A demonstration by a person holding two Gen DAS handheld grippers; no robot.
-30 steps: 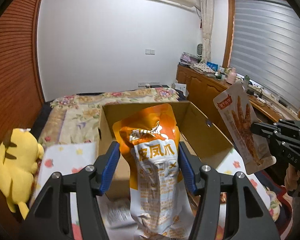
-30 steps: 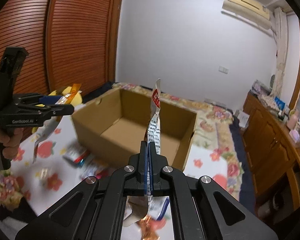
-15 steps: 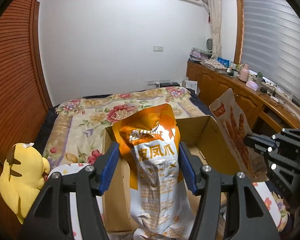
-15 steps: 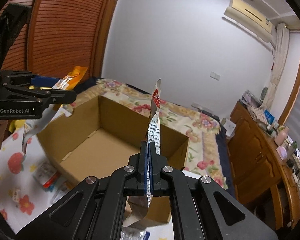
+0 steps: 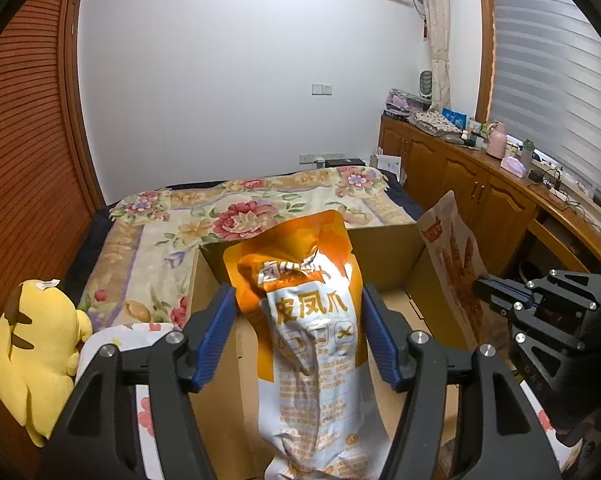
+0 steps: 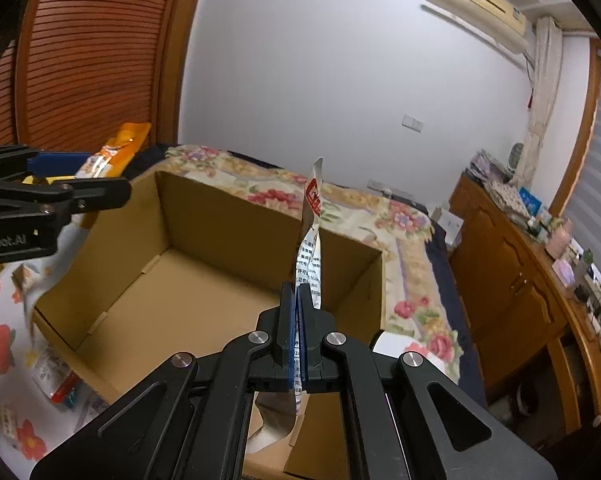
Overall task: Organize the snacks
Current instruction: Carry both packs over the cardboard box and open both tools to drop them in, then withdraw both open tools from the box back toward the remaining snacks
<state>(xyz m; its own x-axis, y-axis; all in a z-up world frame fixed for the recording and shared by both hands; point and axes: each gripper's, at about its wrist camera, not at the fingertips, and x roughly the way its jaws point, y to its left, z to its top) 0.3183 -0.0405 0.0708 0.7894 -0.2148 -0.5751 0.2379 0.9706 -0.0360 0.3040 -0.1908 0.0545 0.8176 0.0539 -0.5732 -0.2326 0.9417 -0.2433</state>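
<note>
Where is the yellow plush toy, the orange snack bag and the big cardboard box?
yellow plush toy (image 5: 36, 356): left wrist view, its body.
orange snack bag (image 5: 312, 320): left wrist view, its printed front.
cardboard box (image 6: 204, 216): right wrist view, inner back wall.

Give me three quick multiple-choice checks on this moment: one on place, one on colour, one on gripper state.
1. Where does the yellow plush toy sit relative to the open brown cardboard box?
A. Inside it
B. Outside, off its left side
C. On its far rim

2. What colour is the top of the crinkled snack bag in the left gripper?
A. Orange
B. Green
C. Purple

3. How does the right gripper stand?
A. Wide open, holding nothing
B. Shut on the thin flat snack pouch
C. Shut on a box flap

Answers: 1 B, the left wrist view shows the toy on the bed beside the box; 2 A, orange above a white lower panel; 3 B, blue pads pinch the pouch edge-on.
</note>
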